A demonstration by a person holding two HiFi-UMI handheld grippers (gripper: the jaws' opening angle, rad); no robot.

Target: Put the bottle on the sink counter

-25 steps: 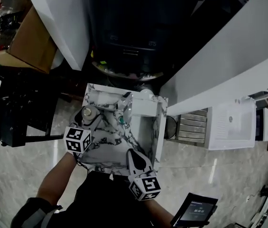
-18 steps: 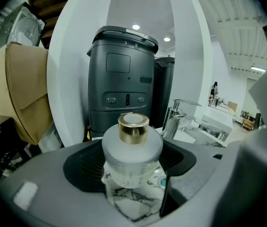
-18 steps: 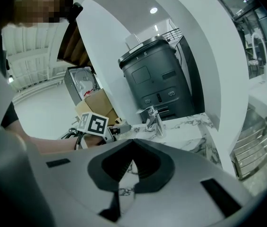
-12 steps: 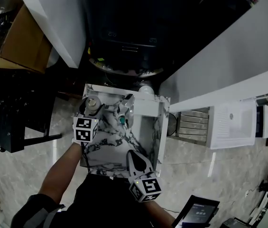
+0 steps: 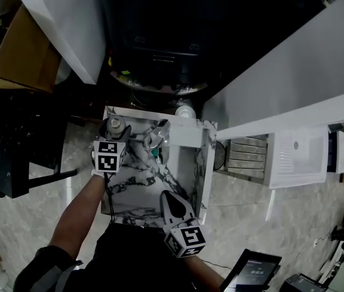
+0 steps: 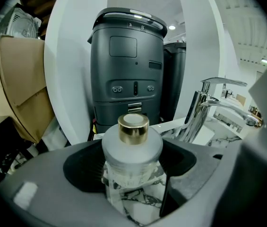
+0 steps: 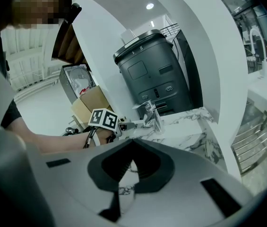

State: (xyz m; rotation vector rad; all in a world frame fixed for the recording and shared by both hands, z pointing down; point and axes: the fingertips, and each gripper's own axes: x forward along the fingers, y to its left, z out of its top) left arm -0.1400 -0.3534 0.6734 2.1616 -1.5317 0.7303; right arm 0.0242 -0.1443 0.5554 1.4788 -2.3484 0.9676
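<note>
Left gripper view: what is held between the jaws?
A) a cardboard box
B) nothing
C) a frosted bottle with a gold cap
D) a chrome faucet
C: the left gripper is shut on the frosted bottle, gold cap up; the faucet stands apart behind it.

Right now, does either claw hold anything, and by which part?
The left claw grips the frosted glass bottle with the gold cap by its body, below the shoulder. The right claw is shut and holds nothing.

Grey left tongs (image 5: 115, 128) and right tongs (image 5: 167, 195) each bear a white cube (image 5: 108, 156) with black markers; the sleeves (image 5: 41, 271) are black.
</note>
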